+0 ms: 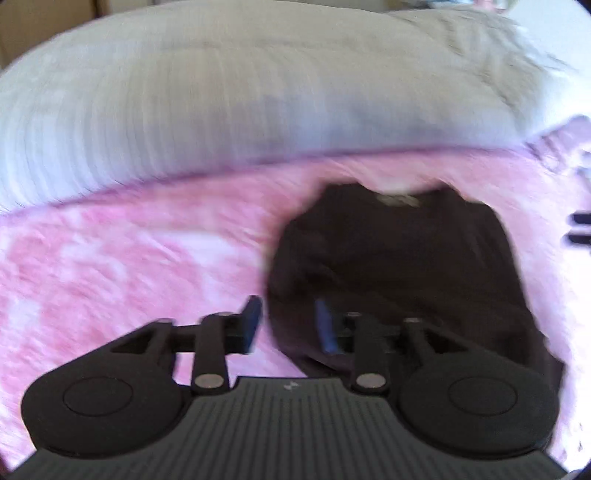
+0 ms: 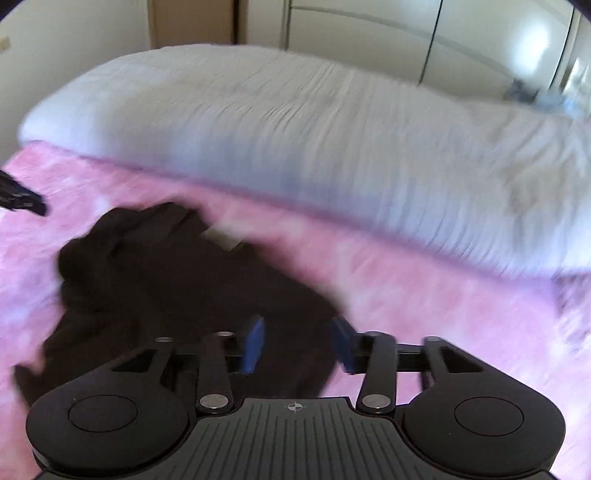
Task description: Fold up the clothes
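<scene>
Clothing first — a dark garment (image 1: pixel 399 266) lies in a loose heap on the pink bedspread (image 1: pixel 129 251), its neckline with a pale label turned toward the white pillow (image 1: pixel 240 96). Both views are blurred, so the fabric's folds are hard to read; the garment (image 2: pixel 177 280) looks rumpled, with one bunched end near the pillow side.

The left hand-held gripper (image 1: pixel 288 325) hovers at the garment's near edge with its blue-padded fingers apart. One pad is over the pink bedspread just beside the garment, the other over the dark cloth, and nothing is pinched between them. The right hand-held gripper (image 2: pixel 299 343) is likewise spread wide at the garment's opposite near edge — one pad over the cloth, the other over the bedspread (image 2: pixel 443 302) — and holds nothing.

Beyond the garment, the pillow (image 2: pixel 295 140) runs across the bed. Behind it stand pale wardrobe doors (image 2: pixel 369 33).
</scene>
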Demonstrator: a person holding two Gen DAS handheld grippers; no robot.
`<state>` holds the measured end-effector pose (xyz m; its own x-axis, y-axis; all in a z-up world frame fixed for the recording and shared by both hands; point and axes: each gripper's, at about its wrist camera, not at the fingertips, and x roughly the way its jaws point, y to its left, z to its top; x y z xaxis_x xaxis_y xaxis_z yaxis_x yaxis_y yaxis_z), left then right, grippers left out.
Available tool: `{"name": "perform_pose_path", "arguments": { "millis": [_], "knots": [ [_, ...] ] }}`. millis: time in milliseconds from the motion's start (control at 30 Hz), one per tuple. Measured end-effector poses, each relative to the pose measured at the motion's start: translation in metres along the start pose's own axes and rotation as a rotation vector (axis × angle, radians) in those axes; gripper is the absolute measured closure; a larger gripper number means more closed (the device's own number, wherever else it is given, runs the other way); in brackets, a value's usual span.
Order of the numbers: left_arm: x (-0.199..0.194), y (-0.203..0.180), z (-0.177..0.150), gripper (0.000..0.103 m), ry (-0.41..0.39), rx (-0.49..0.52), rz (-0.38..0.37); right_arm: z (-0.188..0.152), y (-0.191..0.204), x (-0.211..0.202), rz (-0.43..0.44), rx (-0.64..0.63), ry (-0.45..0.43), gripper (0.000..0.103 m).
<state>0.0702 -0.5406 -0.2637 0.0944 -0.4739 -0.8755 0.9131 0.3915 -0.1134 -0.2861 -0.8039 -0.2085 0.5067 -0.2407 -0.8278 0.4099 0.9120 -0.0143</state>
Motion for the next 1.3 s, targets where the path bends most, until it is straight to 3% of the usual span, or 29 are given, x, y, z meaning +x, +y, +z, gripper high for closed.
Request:
{"name": "perform_pose_path", "arguments": {
  "millis": [200,300,400,533,667,733,800,833,867,900,933,967,1000,1133,1233,1300],
  "knots": [
    [-0.001,-0.063,-0.073,0.063,0.045,0.118,-0.115,-0.113,0.007,-0.004,0.111,0.154,0.171,0.046],
    [0.003,-0.112,-0.093,0.050,0.037,0.208,-0.222,-0.135,0.014,-0.008,0.109,0.188,0.191,0.045],
    [0.008,-0.175,-0.112,0.038,-0.020,0.516,-0.283,-0.148,0.026,-0.003,0.067,0.132,0.222,0.045],
    [0.023,-0.232,-0.137,0.037,-0.079,0.998,-0.280,-0.170,0.030,-0.003,0.003,0.055,0.243,0.045],
    [0.046,-0.248,-0.132,0.037,-0.111,1.223,-0.249,-0.189,0.020,-0.005,-0.016,0.059,0.233,0.038],
    [0.065,-0.248,-0.127,0.037,-0.079,1.291,-0.223,-0.194,0.012,-0.001,-0.012,0.066,0.220,0.035],
    [0.081,-0.245,-0.123,0.040,-0.035,1.328,-0.225,-0.196,0.006,0.004,0.002,0.068,0.203,0.034],
    [0.082,-0.243,-0.122,0.059,-0.011,1.332,-0.249,-0.197,0.004,0.007,0.021,0.073,0.199,0.034],
    [0.080,-0.241,-0.120,0.068,0.019,1.338,-0.270,-0.198,0.002,0.011,0.049,0.087,0.201,0.034],
    [0.075,-0.240,-0.119,0.085,0.036,1.344,-0.267,-0.199,-0.001,0.014,0.078,0.105,0.208,0.034],
    [0.068,-0.239,-0.118,0.095,0.045,1.350,-0.246,-0.199,-0.004,0.015,0.099,0.120,0.214,0.035],
    [0.054,-0.232,-0.118,0.096,0.040,1.333,-0.230,-0.198,-0.007,0.014,0.117,0.135,0.217,0.062],
    [0.037,-0.222,-0.118,0.096,0.026,1.298,-0.217,-0.197,-0.010,0.010,0.136,0.153,0.220,0.097],
    [-0.034,-0.180,-0.119,0.096,-0.028,1.159,-0.167,-0.192,-0.007,-0.031,0.194,0.153,0.189,0.097],
    [-0.087,-0.149,-0.120,0.100,-0.067,1.055,-0.129,-0.186,0.018,-0.084,0.196,0.029,0.137,0.098],
    [-0.120,-0.124,-0.137,0.100,-0.050,1.015,-0.072,-0.184,0.042,-0.120,0.180,-0.082,0.114,0.098]
  ]
}}
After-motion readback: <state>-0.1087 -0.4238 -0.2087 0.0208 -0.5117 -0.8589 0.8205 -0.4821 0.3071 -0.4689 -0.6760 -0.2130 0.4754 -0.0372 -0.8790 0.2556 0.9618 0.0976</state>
